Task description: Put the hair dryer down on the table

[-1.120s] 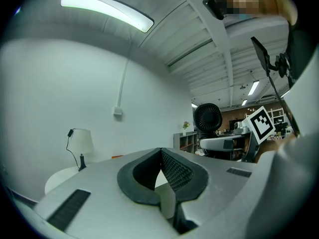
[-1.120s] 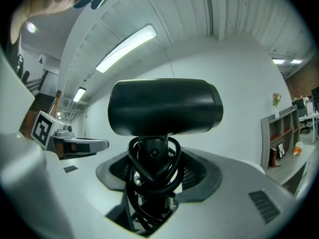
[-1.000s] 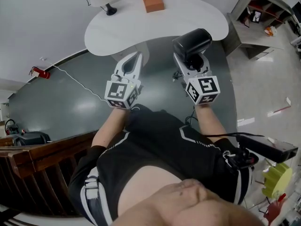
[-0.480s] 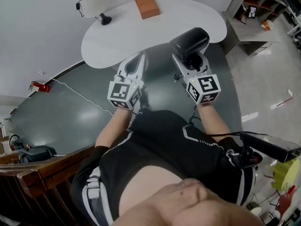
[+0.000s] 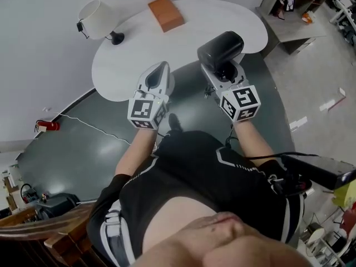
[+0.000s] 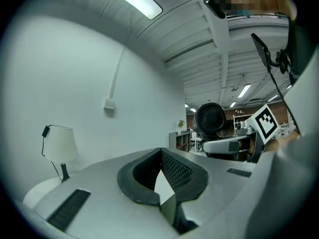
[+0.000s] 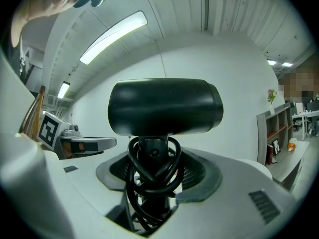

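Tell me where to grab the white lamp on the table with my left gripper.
Take the lamp by the slim dark stem under its shade, coming in level from the side. It stands upright on the table, and the shade looks too wide for the jaws. The left gripper is shut, so it would need opening first.

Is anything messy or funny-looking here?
Nothing looks spilled or broken. The only messy bit is the black cord of the hair dryer: it is bunched in loops round the handle, right where the right gripper clamps it.
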